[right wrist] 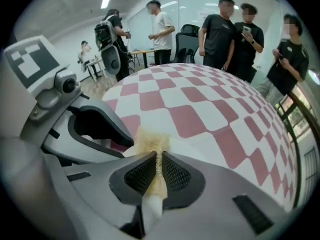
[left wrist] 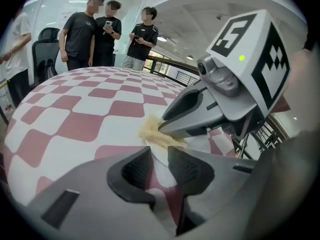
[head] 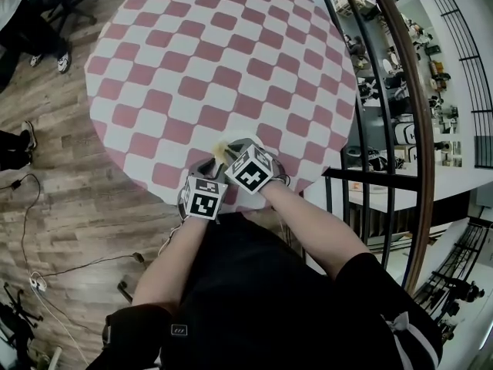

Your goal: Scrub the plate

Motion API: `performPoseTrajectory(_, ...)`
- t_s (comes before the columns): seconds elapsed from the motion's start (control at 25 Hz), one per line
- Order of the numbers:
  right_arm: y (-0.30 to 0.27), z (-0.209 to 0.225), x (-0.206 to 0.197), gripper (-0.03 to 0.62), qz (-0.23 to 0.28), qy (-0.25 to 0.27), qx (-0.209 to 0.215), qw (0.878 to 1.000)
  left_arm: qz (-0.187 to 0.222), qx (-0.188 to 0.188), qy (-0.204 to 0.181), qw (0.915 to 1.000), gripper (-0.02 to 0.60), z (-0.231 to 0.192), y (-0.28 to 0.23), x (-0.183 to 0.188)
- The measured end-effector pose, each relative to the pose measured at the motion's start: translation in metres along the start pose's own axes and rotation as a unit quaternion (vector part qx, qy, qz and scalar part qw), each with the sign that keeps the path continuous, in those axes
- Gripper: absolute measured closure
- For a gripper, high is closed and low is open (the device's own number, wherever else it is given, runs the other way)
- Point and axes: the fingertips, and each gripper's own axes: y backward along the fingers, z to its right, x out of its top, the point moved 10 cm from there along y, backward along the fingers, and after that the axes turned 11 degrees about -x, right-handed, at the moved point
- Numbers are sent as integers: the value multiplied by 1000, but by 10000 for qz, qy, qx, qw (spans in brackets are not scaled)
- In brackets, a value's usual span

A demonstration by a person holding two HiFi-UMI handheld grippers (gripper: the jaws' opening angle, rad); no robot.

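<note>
Right hand-held gripper (right wrist: 159,160) pinching soft, floppy scrub pad (right wrist: 150,140); left hand-held gripper (left wrist: 159,152) seemingly clamping plate (left wrist: 163,170) rim. Plate stiff, slippery, breakable: gripping rim looking best.

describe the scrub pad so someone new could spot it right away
On the round pink-and-white checked table, look at the edge nearest the person, where a white plate sits. The scrub pad is the small fuzzy wad pinched between the jaws of the right gripper, the only pale-yellow, fibrous thing there.
</note>
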Motion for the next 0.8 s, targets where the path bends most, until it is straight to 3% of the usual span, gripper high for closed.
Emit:
performPoseTrajectory(0.12,-1,1,1,551,103,572,-510,9970,-12,40,-40,10000,472,0,0,1)
performPoseTrajectory(0.2,-2,10,-6,553,77,640,-891,9939,-7,32,-71,10000,471,0,0,0)
performPoseTrajectory(0.4,7,50,-37,553,-162,330,-1413,9893,-22,6,-52,10000,471,-2,-3,0)
performPoseTrajectory(0.52,23,71,-57,554,-300,-402,-1621,9855,-20,0,3,10000,471,-1,-3,2)
performPoseTrajectory(0.6,37,72,-60,554,-129,-1048,-1460,9836,-14,-20,26,10000,472,-2,-3,2)
performPoseTrajectory(0.72,43,37,-49,554,295,-1103,-664,9912,-2,-48,59,10000,472,-3,-2,3)
performPoseTrajectory(0.8,36,7,-45,554,279,-1188,-124,9925,-9,-56,56,10000,472,-4,-3,3)
